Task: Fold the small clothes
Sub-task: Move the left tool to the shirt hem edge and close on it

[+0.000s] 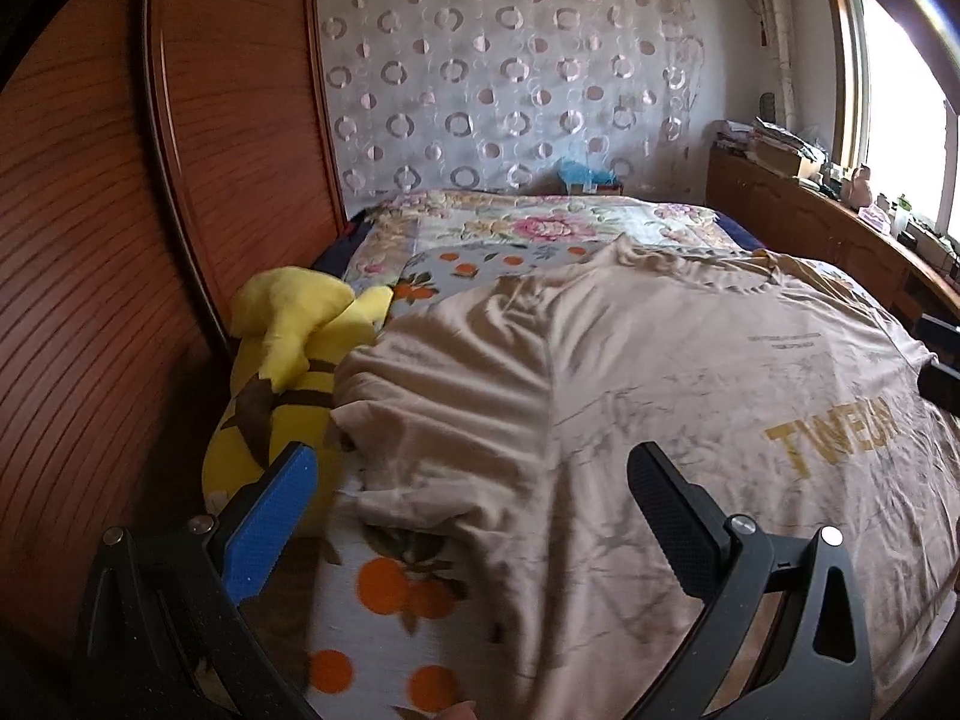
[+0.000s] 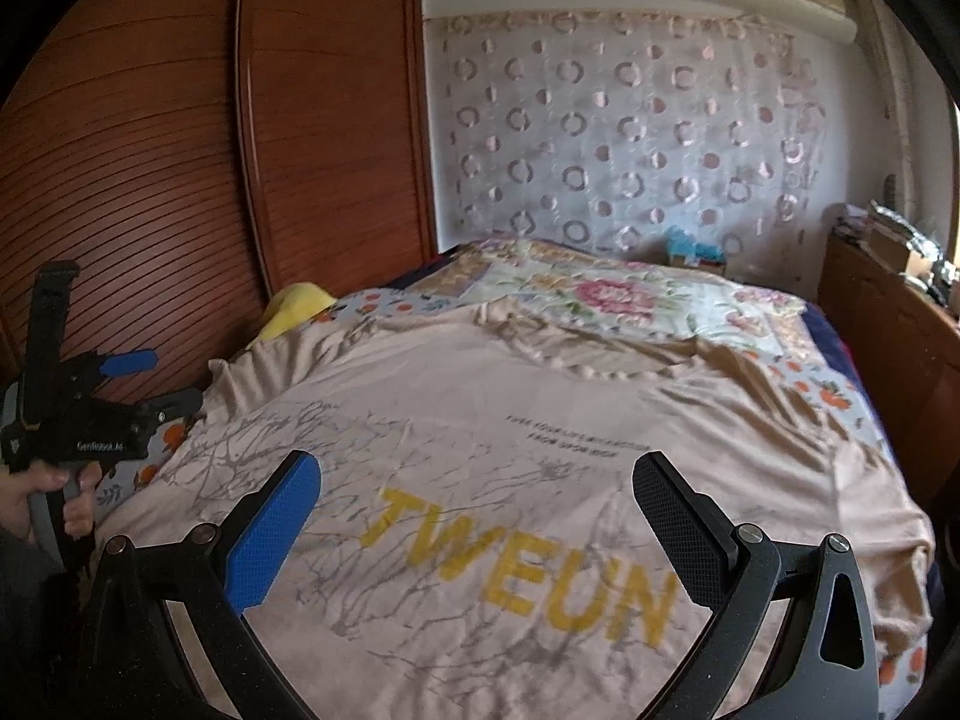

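A beige T-shirt (image 1: 630, 372) with yellow lettering lies spread face up on the bed, collar toward the far end; it also shows in the right wrist view (image 2: 510, 432). Its left sleeve (image 1: 420, 384) is rumpled beside a plush toy. My left gripper (image 1: 474, 468) is open and empty, hovering over the shirt's left side near the sleeve. My right gripper (image 2: 477, 474) is open and empty, above the shirt's chest print. The left gripper also appears at the left edge of the right wrist view (image 2: 156, 381), held in a hand.
A yellow plush toy (image 1: 282, 372) lies against the wooden wardrobe (image 1: 120, 210) at the bed's left edge. The bed has an orange-print sheet (image 1: 384, 594) and a floral quilt (image 1: 528, 222). A wooden cabinet (image 1: 798, 222) with clutter runs along the right under the window.
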Demonstrator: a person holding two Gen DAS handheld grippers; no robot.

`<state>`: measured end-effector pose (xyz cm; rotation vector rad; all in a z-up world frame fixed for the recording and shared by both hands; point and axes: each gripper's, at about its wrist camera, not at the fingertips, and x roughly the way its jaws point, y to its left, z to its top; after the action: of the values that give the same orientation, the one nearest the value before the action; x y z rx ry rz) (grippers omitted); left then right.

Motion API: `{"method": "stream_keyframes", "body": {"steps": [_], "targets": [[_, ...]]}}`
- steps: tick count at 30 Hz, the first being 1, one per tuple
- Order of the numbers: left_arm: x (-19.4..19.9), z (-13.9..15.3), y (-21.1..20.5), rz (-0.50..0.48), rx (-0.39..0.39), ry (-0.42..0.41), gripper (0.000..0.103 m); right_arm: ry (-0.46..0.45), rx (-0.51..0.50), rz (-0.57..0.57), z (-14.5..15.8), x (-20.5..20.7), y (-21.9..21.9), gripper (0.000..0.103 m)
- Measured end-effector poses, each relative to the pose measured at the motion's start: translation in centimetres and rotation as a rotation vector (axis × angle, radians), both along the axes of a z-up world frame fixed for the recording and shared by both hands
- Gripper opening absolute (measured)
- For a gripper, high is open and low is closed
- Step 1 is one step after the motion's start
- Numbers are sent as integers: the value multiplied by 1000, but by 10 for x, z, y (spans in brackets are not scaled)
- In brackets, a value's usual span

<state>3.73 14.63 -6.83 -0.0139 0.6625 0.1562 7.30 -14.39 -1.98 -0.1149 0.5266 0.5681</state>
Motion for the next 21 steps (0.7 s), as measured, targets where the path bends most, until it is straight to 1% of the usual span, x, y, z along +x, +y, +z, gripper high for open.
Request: {"method": "stream_keyframes", "body": {"steps": [3, 6, 8, 10, 12, 13, 15, 16, 17, 18, 20, 21], "targets": [[6, -2, 15, 30, 36, 22, 103, 16, -8, 18, 3, 3, -1, 103], [14, -3, 27, 40, 57, 42, 103, 17, -14, 33, 6, 7, 0, 103], [20, -4, 34, 36, 53, 48, 103, 22, -12, 43, 9, 10, -2, 103], [26, -5, 41, 27, 34, 56, 100, 21, -8, 53, 10, 11, 1, 103], [34, -7, 48, 21, 20, 77, 92, 21, -9, 61, 13, 11, 1, 103], [39, -9, 52, 17, 13, 87, 90, 22, -7, 68, 14, 12, 1, 103], [50, -13, 59, 8, -22, 112, 80, 21, 2, 82, 16, 10, 2, 103], [54, -15, 61, 3, -36, 124, 78, 15, 3, 85, 16, 8, 3, 103], [56, -17, 63, 1, -45, 132, 72, 10, 3, 89, 17, 8, 3, 103], [60, -20, 65, 4, -55, 146, 64, 7, 2, 91, 18, 7, 3, 103], [66, -27, 66, 5, -59, 184, 57, 4, 4, 96, 19, 6, 3, 103], [66, -28, 66, 2, -62, 190, 55, 2, 4, 96, 17, 5, 3, 103]]}}
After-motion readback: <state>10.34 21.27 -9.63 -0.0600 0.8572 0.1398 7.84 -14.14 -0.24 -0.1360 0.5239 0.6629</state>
